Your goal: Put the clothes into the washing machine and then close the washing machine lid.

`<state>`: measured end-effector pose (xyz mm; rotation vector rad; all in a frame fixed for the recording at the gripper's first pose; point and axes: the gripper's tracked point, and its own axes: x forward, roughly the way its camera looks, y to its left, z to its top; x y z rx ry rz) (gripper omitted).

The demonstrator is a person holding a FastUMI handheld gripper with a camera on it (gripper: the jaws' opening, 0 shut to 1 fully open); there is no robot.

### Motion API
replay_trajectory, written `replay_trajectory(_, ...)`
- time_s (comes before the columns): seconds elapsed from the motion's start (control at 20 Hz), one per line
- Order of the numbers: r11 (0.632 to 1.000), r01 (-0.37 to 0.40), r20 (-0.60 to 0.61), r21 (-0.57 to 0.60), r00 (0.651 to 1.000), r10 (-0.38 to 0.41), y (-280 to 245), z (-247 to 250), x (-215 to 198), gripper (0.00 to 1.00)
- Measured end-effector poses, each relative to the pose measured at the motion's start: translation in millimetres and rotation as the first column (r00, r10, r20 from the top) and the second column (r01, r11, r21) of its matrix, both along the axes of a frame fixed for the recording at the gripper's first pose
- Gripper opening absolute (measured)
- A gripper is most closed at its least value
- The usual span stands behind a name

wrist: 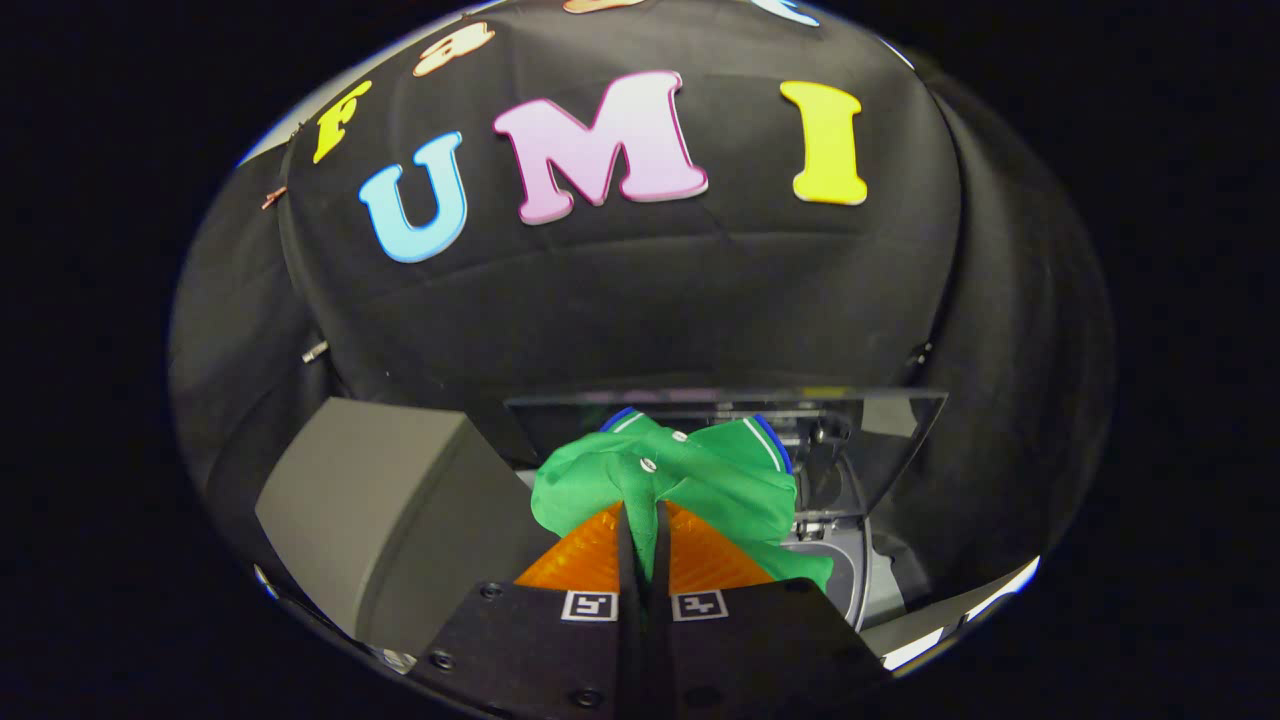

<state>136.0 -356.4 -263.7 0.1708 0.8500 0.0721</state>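
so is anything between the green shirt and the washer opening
Nothing visible blocks it. The gripper is shut on the green shirt, which hangs just above the washing machine. The clear lid stands raised behind the shirt, and part of the drum opening shows beside and below it.

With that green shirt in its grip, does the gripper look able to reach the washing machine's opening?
Probably yes. The gripper is shut on the green shirt, the clear lid stands raised beyond it, and the washing machine lies open just ahead with nothing between.
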Motion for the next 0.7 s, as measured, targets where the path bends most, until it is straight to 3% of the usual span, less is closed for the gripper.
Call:
replay_trajectory(0.3,0.996,-0.034,-0.226,-0.088,0.974,0.014,-19,-135,-47,0.05)
replay_trajectory(0.7,0.991,-0.002,-0.318,-0.133,0.947,-0.040,-24,-205,-73,0.06)
